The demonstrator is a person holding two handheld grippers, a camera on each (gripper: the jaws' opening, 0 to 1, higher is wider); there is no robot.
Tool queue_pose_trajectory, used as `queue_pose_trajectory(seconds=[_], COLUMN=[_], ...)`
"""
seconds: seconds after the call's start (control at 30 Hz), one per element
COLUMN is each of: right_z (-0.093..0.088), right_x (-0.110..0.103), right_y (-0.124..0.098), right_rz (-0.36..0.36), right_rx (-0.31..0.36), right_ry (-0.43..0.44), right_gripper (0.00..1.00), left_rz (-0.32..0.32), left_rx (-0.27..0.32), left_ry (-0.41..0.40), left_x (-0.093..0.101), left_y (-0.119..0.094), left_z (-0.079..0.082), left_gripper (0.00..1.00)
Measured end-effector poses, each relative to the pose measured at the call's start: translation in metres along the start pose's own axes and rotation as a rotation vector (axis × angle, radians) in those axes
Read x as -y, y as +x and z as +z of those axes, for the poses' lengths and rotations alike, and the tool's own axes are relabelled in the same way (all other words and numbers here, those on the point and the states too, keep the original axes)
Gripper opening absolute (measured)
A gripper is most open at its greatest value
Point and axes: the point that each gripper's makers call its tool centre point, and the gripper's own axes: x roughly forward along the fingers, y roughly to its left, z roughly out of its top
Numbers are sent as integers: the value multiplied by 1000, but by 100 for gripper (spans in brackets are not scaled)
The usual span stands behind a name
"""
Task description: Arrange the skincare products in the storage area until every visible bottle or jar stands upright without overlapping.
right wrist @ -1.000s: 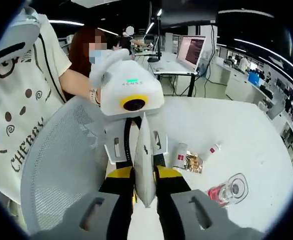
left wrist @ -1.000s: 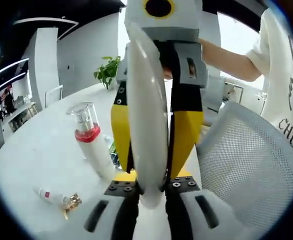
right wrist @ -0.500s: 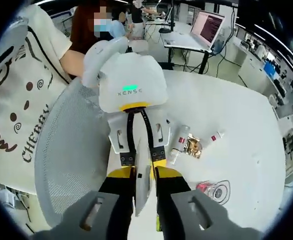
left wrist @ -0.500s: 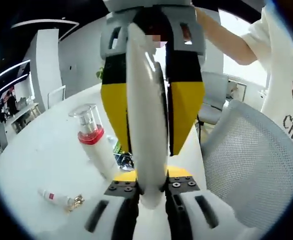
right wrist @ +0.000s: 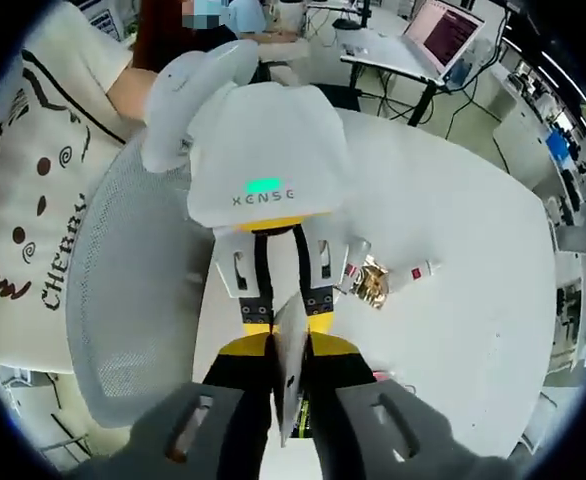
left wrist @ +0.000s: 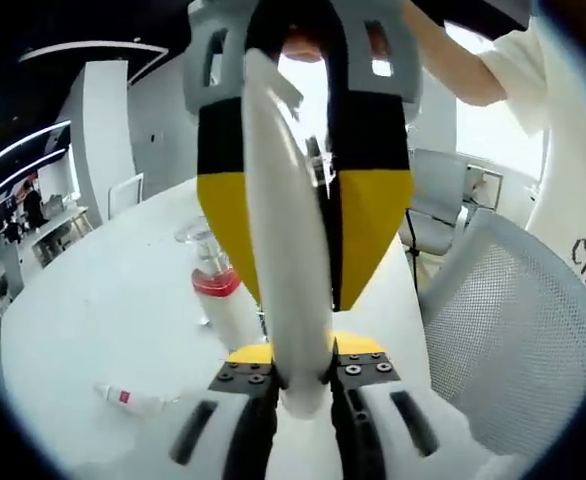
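In the left gripper view, a long white tube [left wrist: 285, 270] is clamped between the jaws of the left gripper [left wrist: 303, 375] at bottom centre, its long axis running up the middle of the frame. The same tube is pinched higher up by the right gripper [left wrist: 308, 240], whose yellow jaws are closed on it from the top. In the right gripper view, the tube [right wrist: 291, 385] is seen edge-on between the right gripper [right wrist: 291, 415] and the left gripper [right wrist: 278, 320]. Left of the tube, farther off, a pump bottle [left wrist: 218, 295] with a red collar stands upright on the white table [left wrist: 93, 310]. At lower left a small tube [left wrist: 133, 400] lies flat. Neither hand is judged free until the tube is passed.
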Motion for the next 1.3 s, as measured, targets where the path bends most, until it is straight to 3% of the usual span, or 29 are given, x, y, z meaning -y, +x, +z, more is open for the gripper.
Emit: queue_pose_trajectory(seconds=[0.6, 1.03, 1.3], right_z=[-1, -15, -19], right_x=[45, 66, 67], right_y=[-2, 20, 34], right_rz=[-39, -15, 2], right_rx=[-45, -90, -113], right_ry=[-42, -56, -55], right_gripper=[11, 11, 11], left_rz=[75, 78, 57], left_rx=[33, 35, 25], left_ry=[-18, -61, -79], left_x=[-48, -66, -65], left_y=[4, 21, 27], left_z=[7, -13, -26], left_gripper=[21, 21, 21])
